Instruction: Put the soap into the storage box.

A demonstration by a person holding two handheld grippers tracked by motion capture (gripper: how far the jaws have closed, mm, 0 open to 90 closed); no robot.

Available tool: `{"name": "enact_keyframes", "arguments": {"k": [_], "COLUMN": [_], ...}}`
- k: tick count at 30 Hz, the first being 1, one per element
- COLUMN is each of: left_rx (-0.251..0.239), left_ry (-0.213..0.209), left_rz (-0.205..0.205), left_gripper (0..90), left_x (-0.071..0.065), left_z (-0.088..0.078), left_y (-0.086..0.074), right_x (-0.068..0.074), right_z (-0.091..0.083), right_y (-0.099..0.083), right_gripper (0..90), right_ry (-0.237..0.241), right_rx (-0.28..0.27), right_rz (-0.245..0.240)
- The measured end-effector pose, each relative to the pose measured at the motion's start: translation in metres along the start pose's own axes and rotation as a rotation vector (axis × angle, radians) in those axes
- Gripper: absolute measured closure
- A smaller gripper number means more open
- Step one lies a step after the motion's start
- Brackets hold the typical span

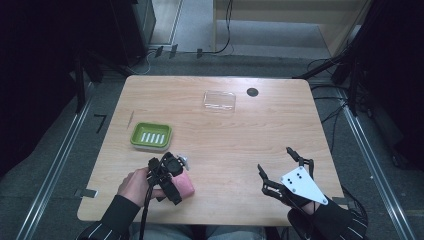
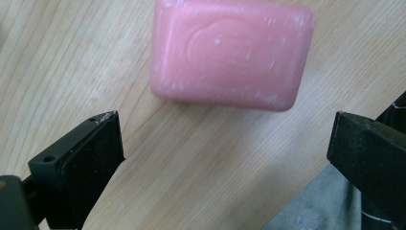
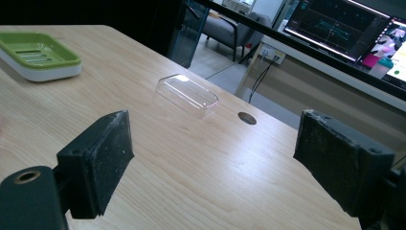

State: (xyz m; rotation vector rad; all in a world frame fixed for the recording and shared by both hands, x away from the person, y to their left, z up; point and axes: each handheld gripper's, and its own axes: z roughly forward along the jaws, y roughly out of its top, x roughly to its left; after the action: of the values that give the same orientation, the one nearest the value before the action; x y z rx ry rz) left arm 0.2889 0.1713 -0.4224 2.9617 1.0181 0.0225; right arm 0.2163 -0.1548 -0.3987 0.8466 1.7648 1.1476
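Observation:
A pink bar of soap (image 2: 230, 52) lies flat on the wooden table near its front edge, seen in the high view as a pink block (image 1: 188, 186) partly under my left hand. My left gripper (image 2: 225, 129) is open, held just above the soap, with one jaw to each side and nothing between them; in the high view it (image 1: 175, 186) points down at the bar. A green soap dish (image 1: 151, 136) with a slotted white insert stands behind it. My right gripper (image 1: 274, 159) hovers open and empty over the table's front right, facing a clear plastic lid (image 3: 187, 95).
The clear lid (image 1: 219, 100) lies at the back centre beside a dark round hole (image 1: 252, 92) in the tabletop. A thin stick (image 1: 131, 119) rests left of the dish (image 3: 36, 55). Monitors and cables stand beyond the table's far edge.

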Motion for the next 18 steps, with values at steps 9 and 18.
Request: {"name": "enact_keyframes", "arguments": {"k": [9, 18], "left_rx": [0.002, 0.028], "left_ry": [0.009, 0.025], "left_rz": [0.034, 0.046], "left_gripper": [0.0, 0.0], "left_x": [-0.003, -0.003], "left_z": [0.009, 0.017], "left_y": [0.015, 0.025], "right_x": [0.000, 0.000], "right_z": [0.000, 0.000], "right_y": [0.000, 0.000], "right_gripper": [13.2, 13.2], "right_ry": [0.000, 0.000], "right_rx": [0.001, 0.001], "right_rz": [-0.002, -0.001]}}
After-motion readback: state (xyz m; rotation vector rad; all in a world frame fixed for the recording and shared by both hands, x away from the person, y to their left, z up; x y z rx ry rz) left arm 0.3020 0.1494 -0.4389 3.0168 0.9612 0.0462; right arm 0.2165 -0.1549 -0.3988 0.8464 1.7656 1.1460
